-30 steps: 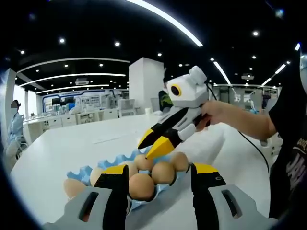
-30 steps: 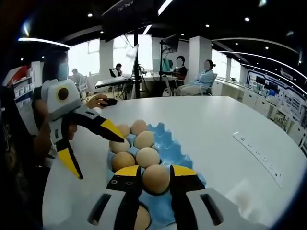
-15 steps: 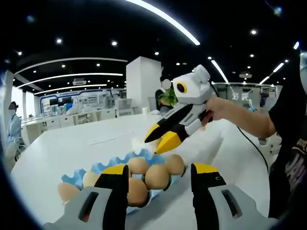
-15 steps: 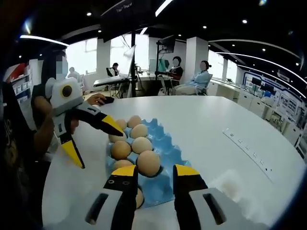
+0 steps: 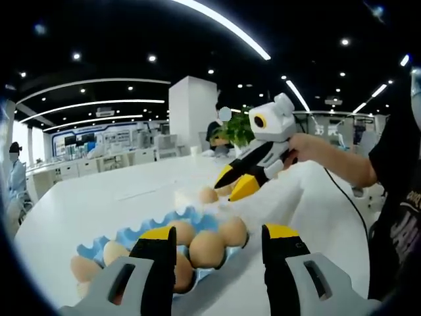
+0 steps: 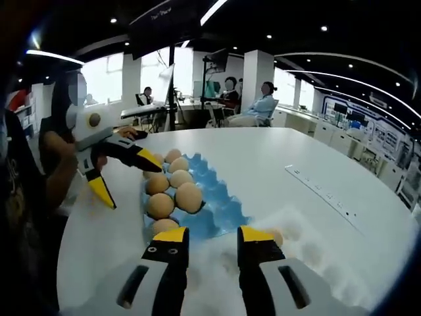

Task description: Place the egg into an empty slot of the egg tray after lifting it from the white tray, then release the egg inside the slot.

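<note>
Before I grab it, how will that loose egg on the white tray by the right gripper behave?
The egg is rounded, so it will probably roll if nudged. Its shell is likely brittle and smooth; the open right gripper should close gently. The hazy white tray shows no slots to hold it.

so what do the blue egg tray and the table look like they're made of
The egg tray looks like thin moulded plastic, though dyed pulp is possible: even bright blue, scalloped edge with peaked dividers. The table looks like smooth white laminate or painted board: uniform, seamless, with a soft sheen.
</note>
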Tool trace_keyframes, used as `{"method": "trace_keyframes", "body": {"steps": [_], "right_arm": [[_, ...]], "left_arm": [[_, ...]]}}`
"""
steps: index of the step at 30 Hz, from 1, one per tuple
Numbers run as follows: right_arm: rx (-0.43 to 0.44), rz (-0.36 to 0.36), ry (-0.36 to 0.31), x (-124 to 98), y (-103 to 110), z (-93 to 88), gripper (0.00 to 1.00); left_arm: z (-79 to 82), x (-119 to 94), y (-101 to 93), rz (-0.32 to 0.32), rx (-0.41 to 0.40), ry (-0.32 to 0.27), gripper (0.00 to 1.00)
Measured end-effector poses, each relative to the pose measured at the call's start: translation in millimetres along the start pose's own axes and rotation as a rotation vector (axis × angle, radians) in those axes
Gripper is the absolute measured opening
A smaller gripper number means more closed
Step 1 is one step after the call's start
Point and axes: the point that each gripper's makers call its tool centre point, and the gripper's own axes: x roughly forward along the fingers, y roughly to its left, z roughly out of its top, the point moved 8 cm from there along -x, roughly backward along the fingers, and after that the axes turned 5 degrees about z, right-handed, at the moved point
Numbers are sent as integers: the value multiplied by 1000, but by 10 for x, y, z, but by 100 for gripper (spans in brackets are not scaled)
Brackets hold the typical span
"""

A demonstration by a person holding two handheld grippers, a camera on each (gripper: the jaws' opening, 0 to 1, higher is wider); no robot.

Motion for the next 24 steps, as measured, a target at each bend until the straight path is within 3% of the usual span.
{"method": "trace_keyframes", "body": {"steps": [24], "right_arm": [[37,-88,4,-501,-98,-311,30]], "left_arm": [[47,134,-141,-34,23,23,53]]}}
